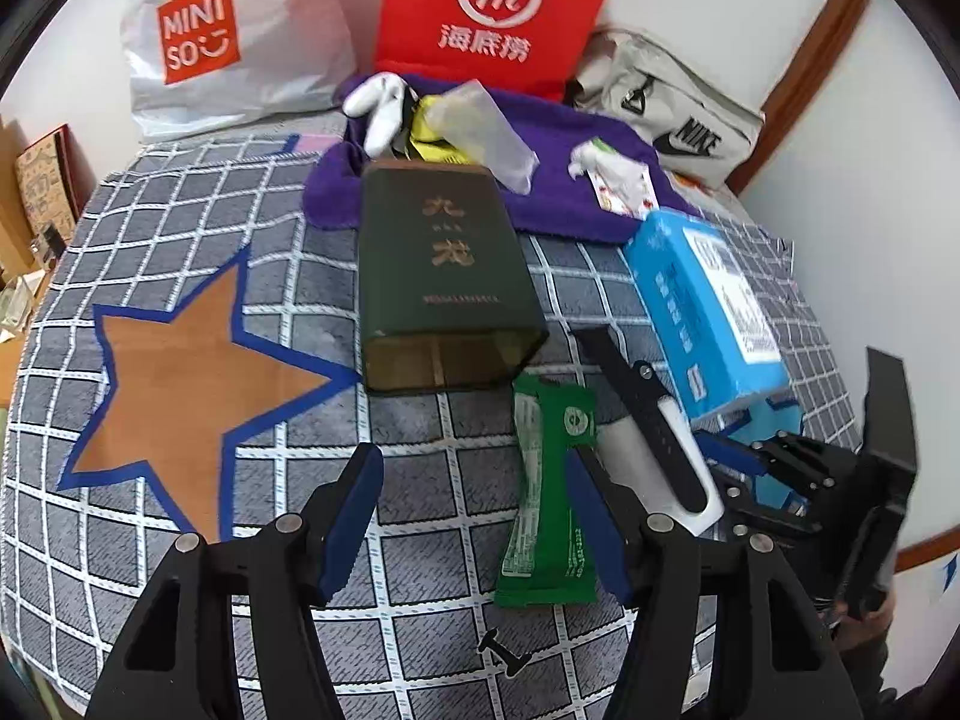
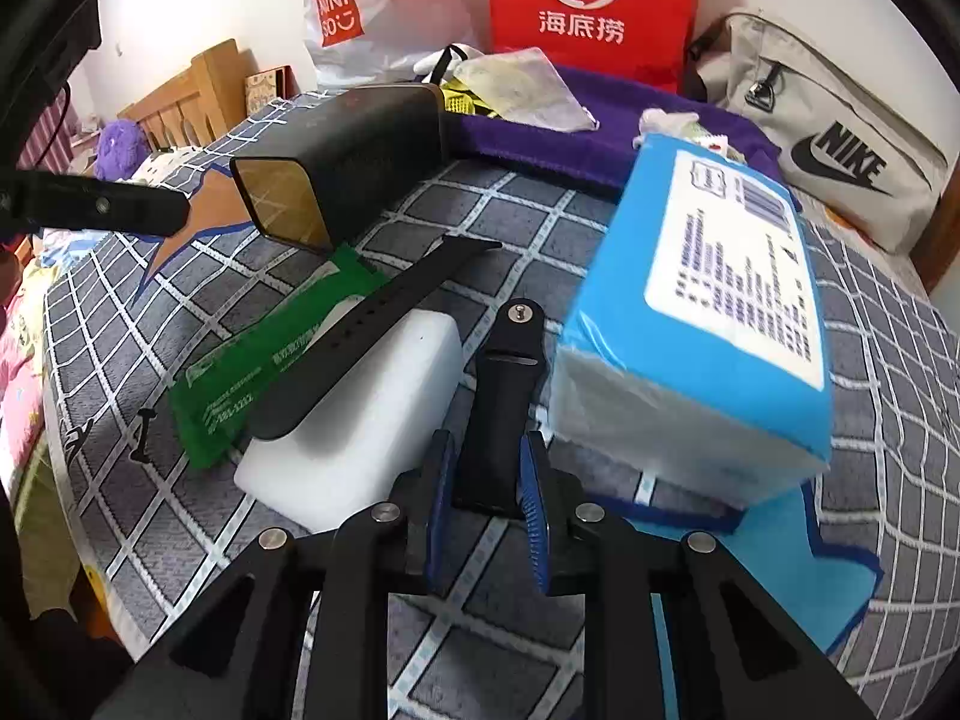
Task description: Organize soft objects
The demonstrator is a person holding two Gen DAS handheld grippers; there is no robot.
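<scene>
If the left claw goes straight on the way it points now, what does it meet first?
Probably the checked blanket: the left claw stands open over bare cloth. Beyond that, the dark green box lies in line. The green packet sits by its right finger; depth is unclear.

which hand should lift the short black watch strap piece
Right. The right gripper already has the short strap piece between its pads, beside the tissue pack. The left gripper is open over the green sachet.

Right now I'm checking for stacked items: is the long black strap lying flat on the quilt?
No, the long black strap rests on the white block, with its far end lifted above the quilt.
</scene>
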